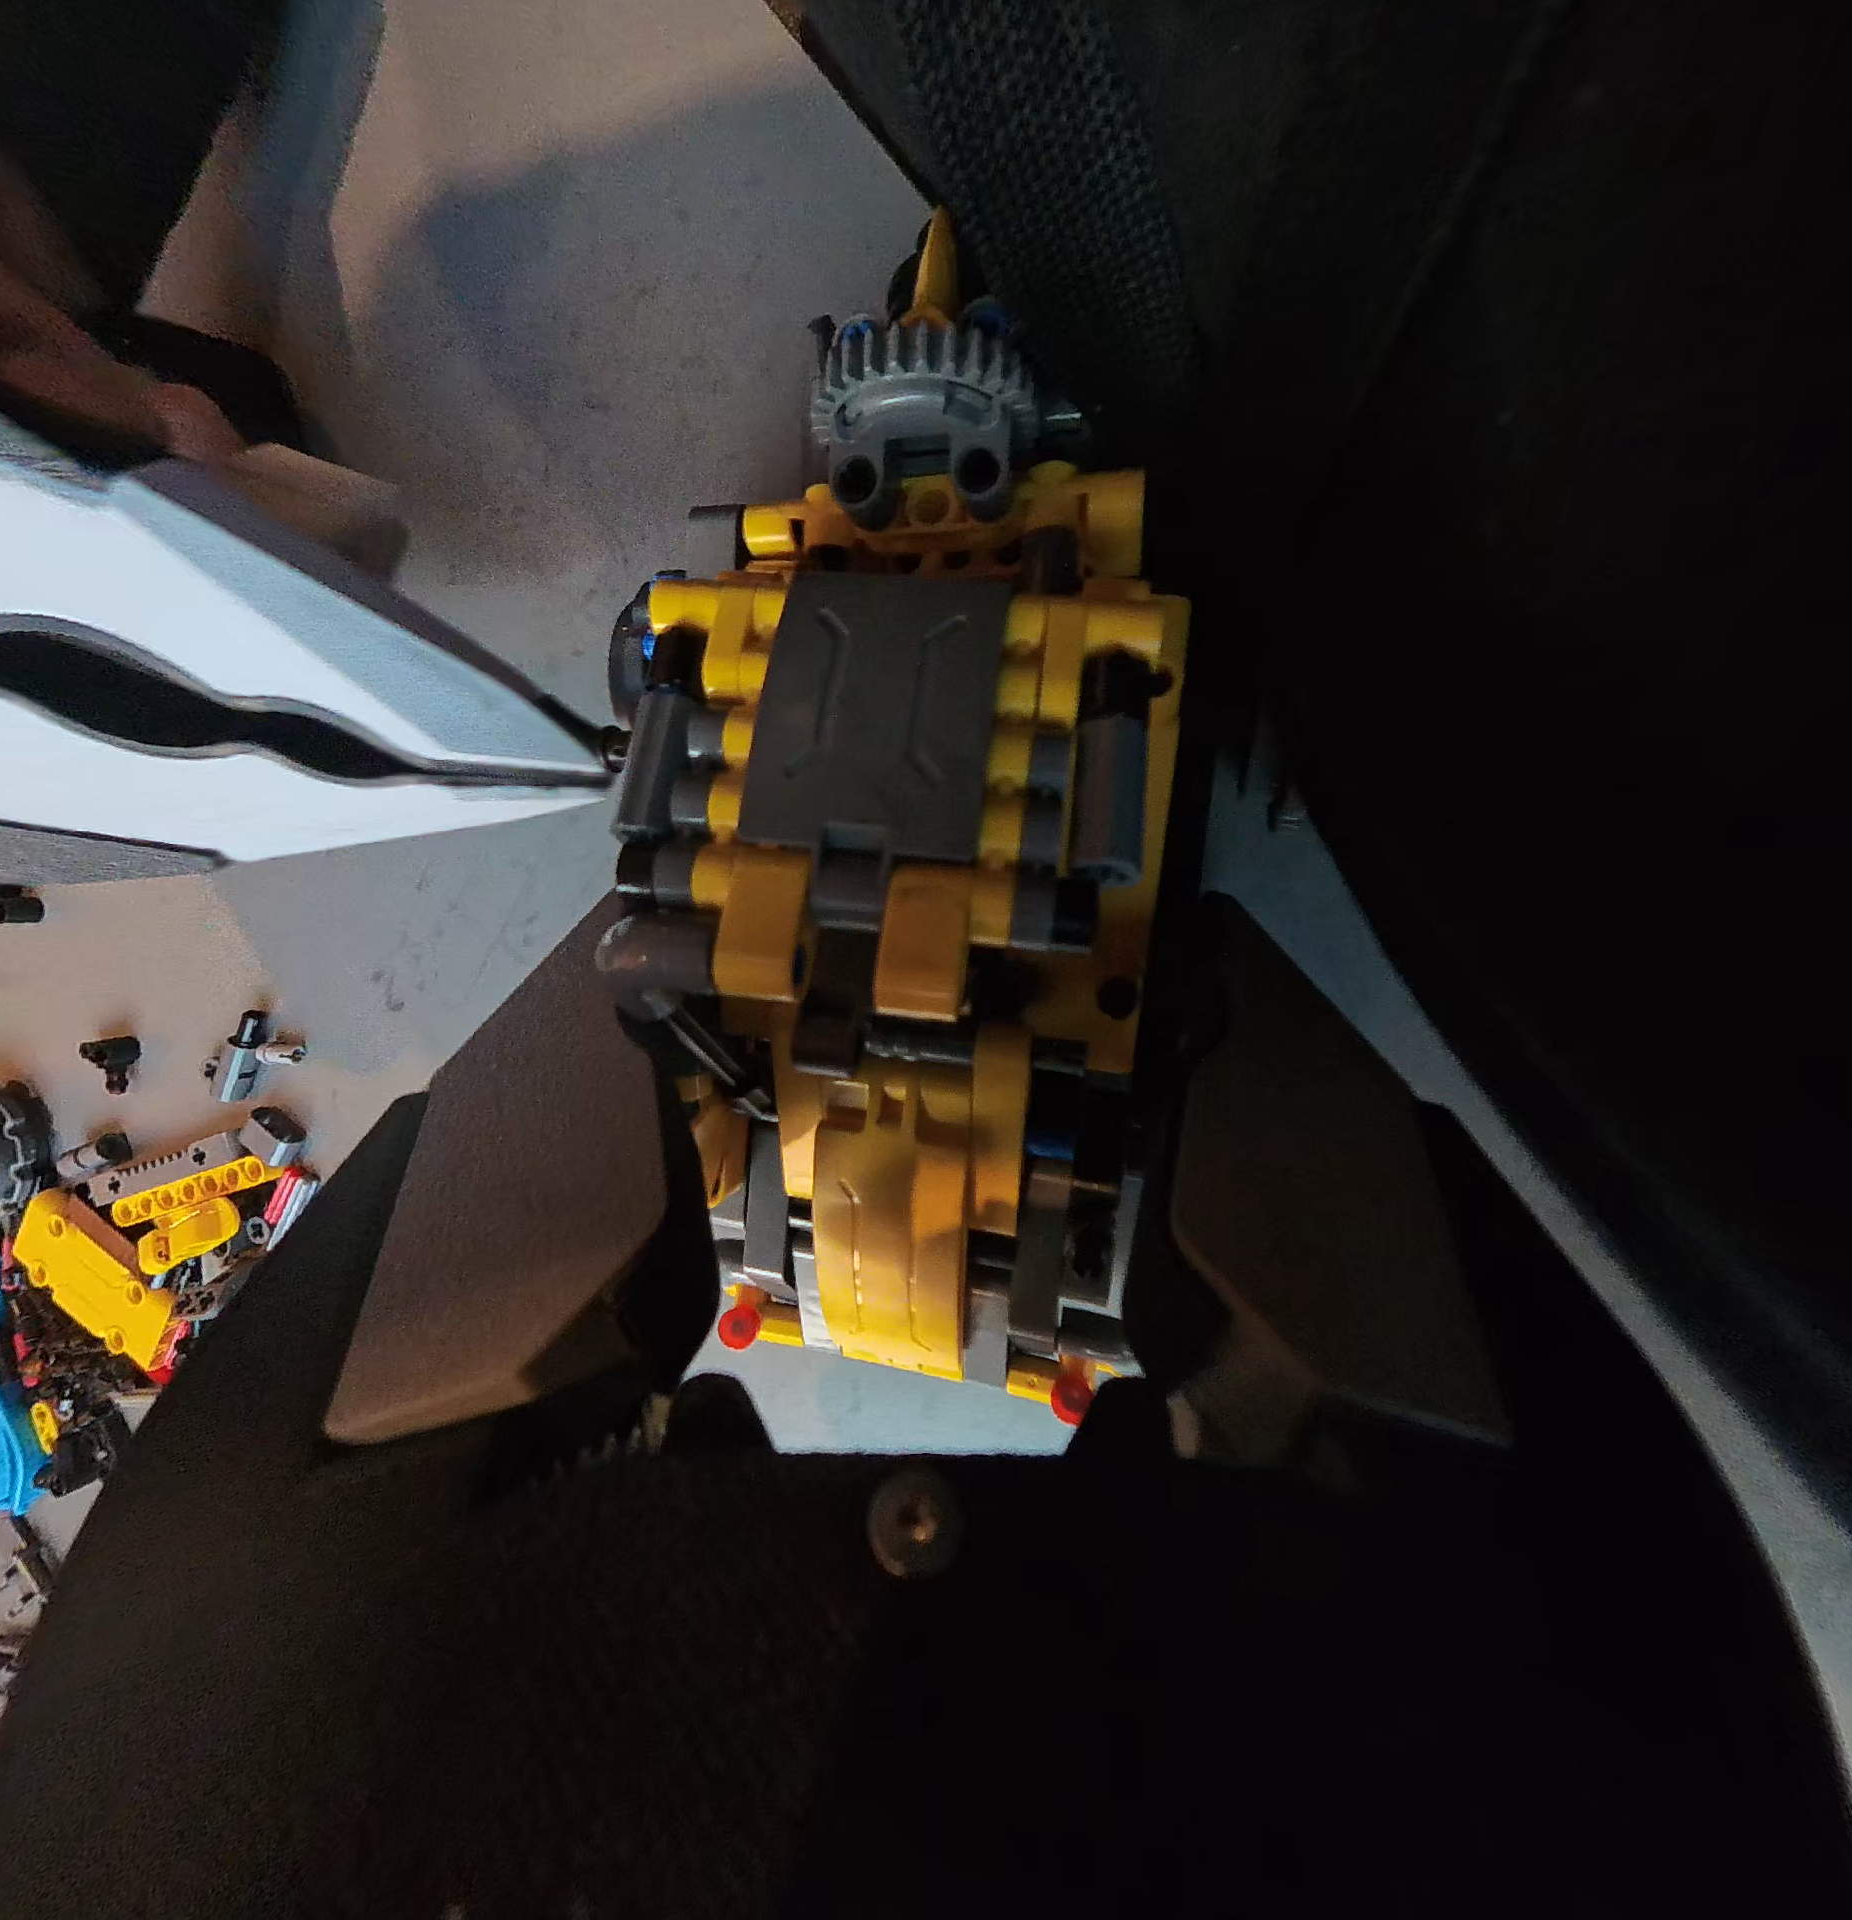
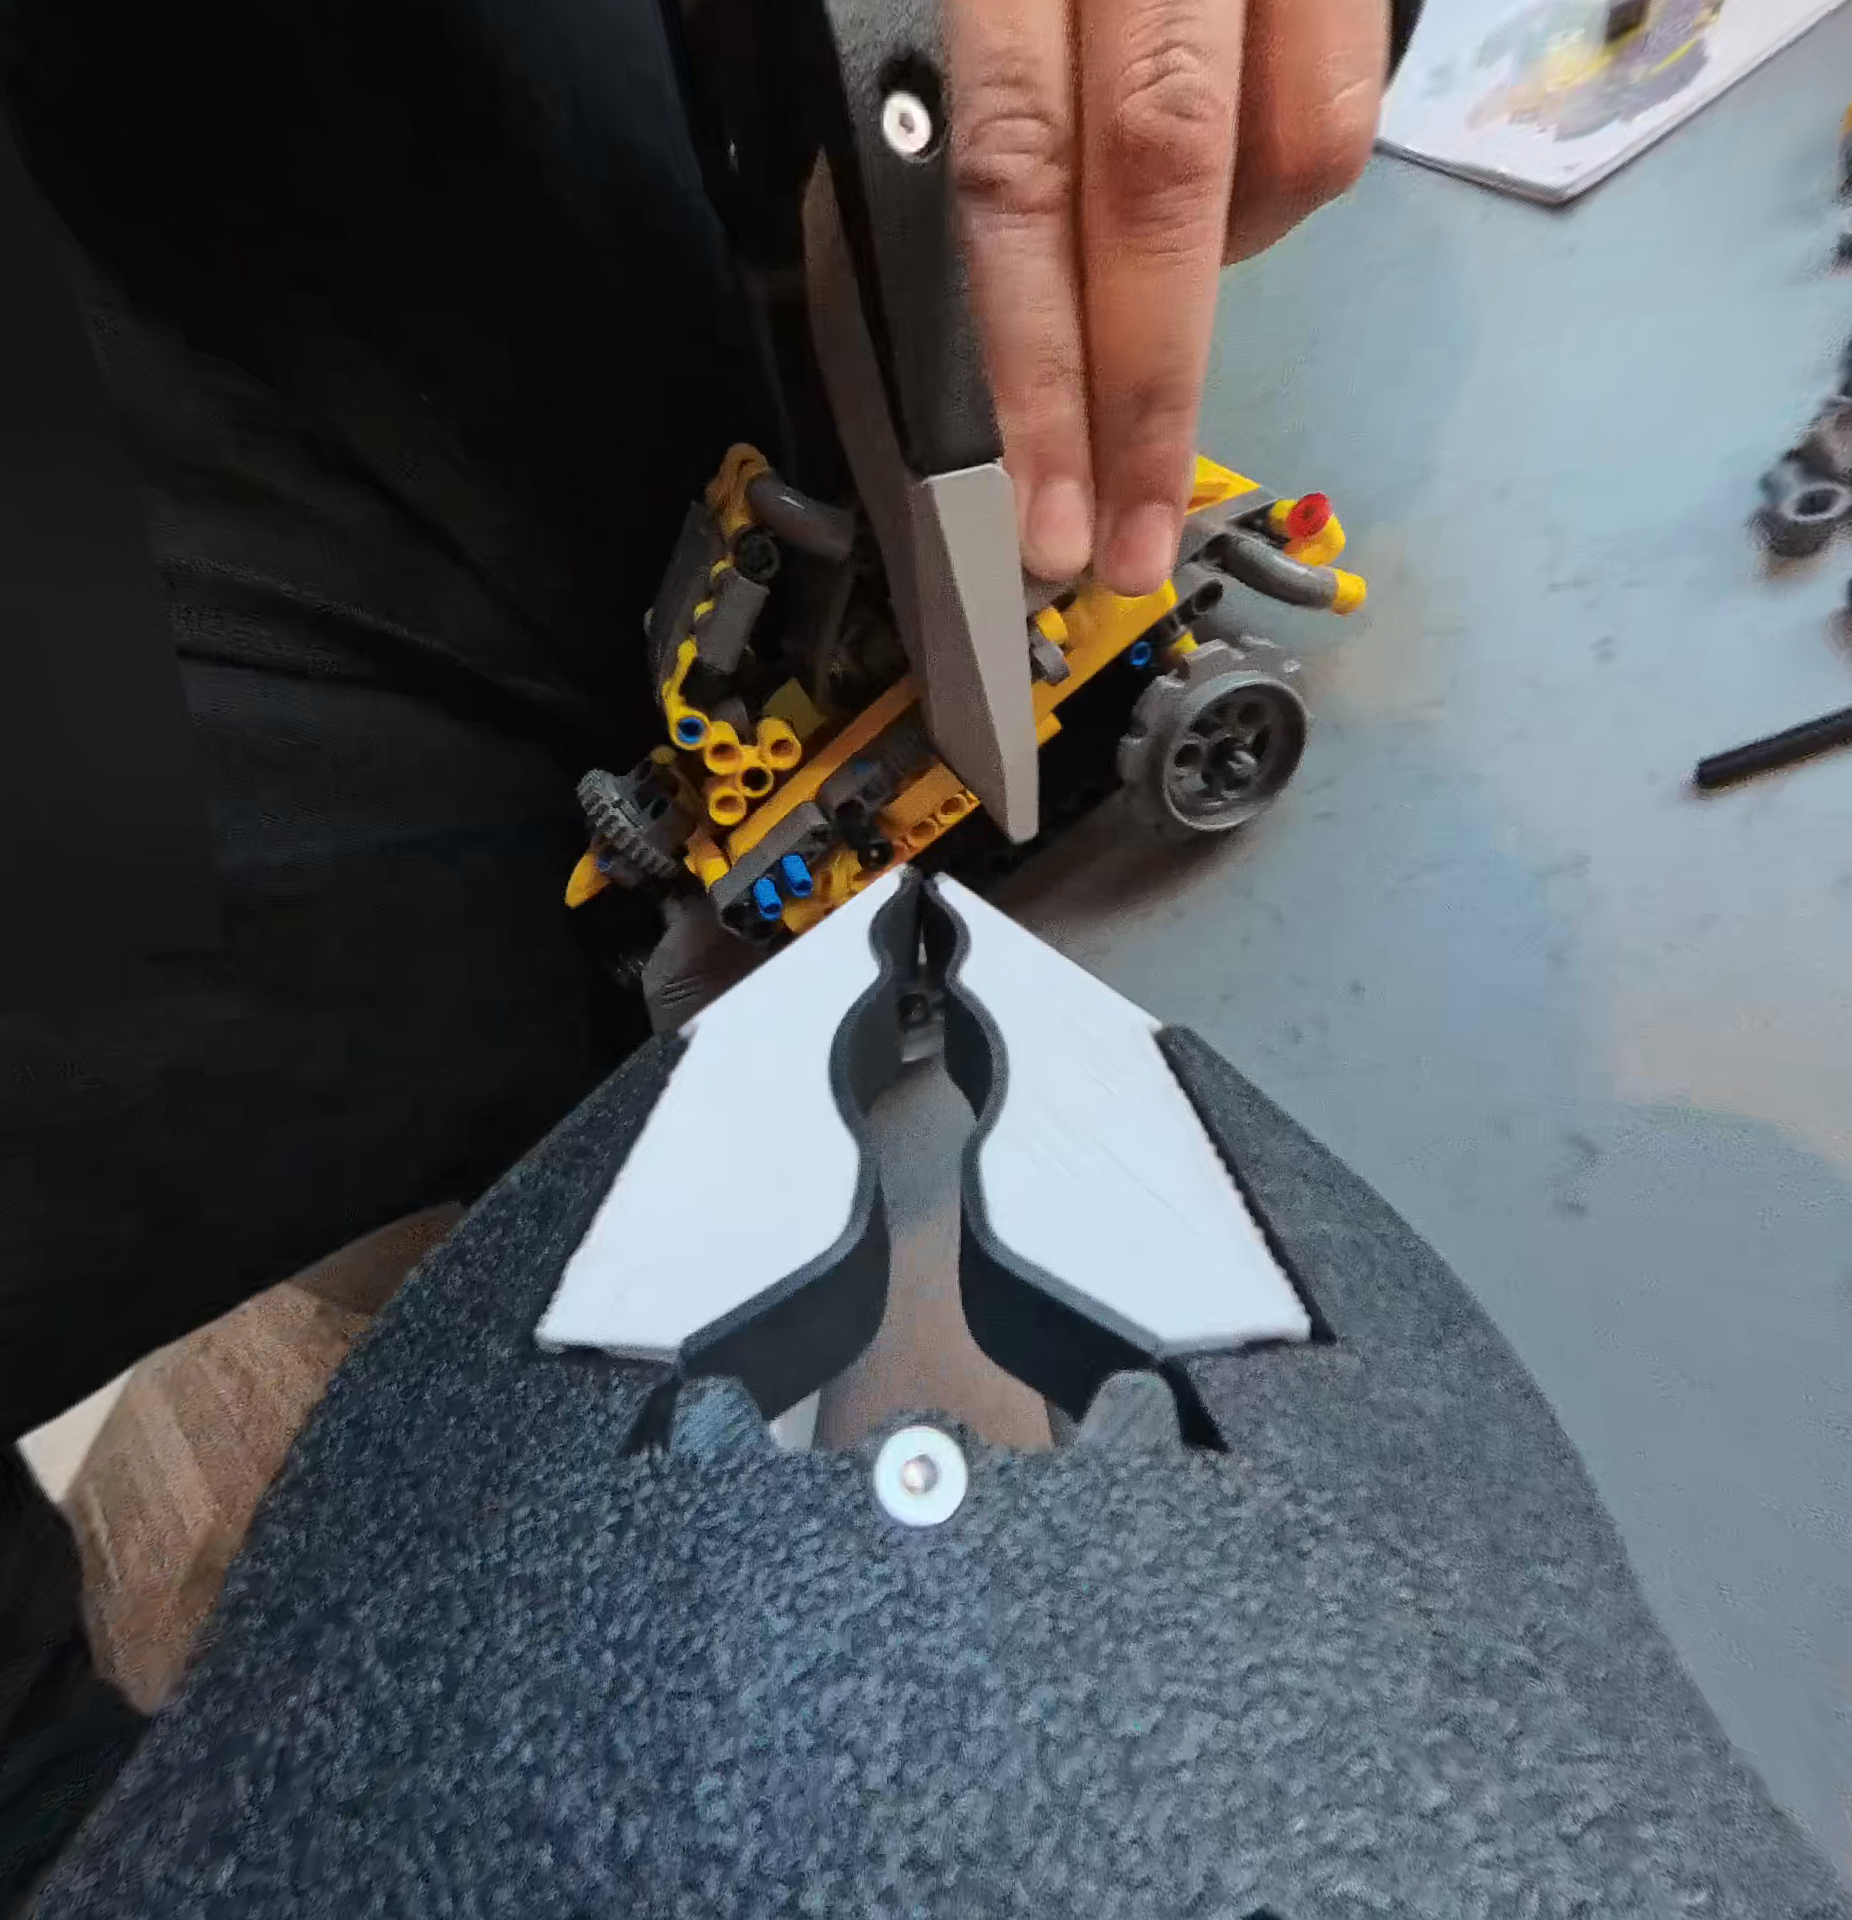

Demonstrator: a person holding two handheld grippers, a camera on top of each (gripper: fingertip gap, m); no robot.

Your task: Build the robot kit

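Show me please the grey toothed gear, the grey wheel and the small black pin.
grey toothed gear (image 1: 917, 400): left wrist view, on its hub.
grey wheel (image 2: 1218, 743): right wrist view, on its hub.
small black pin (image 1: 612, 740): left wrist view, at the right gripper's tips.

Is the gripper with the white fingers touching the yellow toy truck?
Touching. In the left wrist view, the right gripper has its shut white tips pressed against the dark side of the yellow toy truck, holding a small black pin there.

A heap of loose yellow, grey and black building pieces (image 1: 122, 1247) lies on the grey table (image 1: 548, 364). A printed booklet (image 2: 1587, 83) lies far off, near a black rod (image 2: 1789, 743).
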